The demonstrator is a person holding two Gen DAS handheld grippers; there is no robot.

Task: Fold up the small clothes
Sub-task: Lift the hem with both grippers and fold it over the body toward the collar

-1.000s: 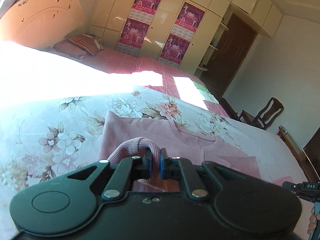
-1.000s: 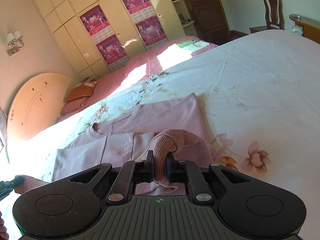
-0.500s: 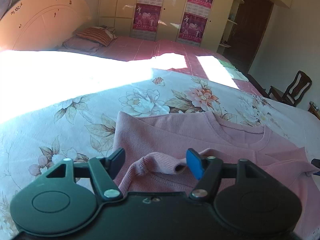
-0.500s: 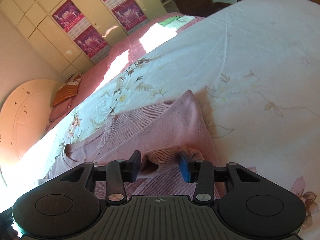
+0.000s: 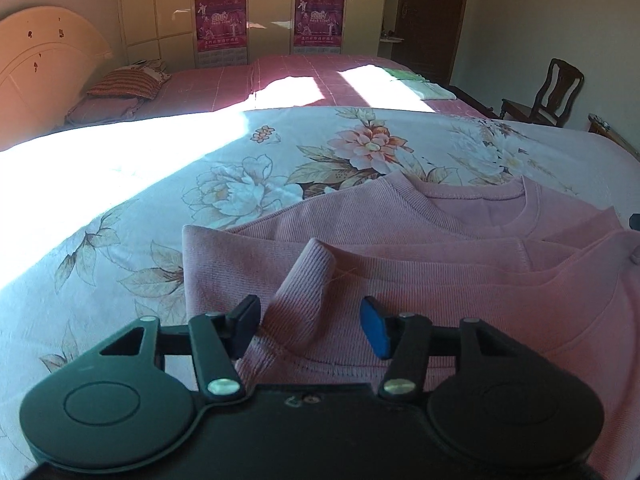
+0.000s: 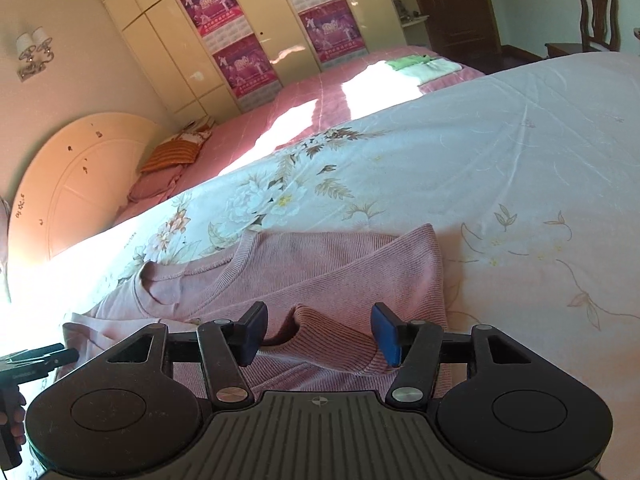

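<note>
On the floral bed [image 5: 120, 216], both hand-held grippers released the pink sweater [image 5: 440, 280].

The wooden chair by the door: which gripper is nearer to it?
Right. The chair stands beyond the sweater's right side, where the right gripper hovers; the left gripper is at the opposite side.

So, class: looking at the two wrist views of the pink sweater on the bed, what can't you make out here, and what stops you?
- Near hem of the pink sweater: left wrist view, hidden behind the left tool.
- Its far sleeve: same view, cut off by the right edge.
- Floral bedspread pattern: washed out by sun glare.
- Print on the wardrobe posters: right wrist view, too small.
- The hand: cut off by the left edge.
</note>
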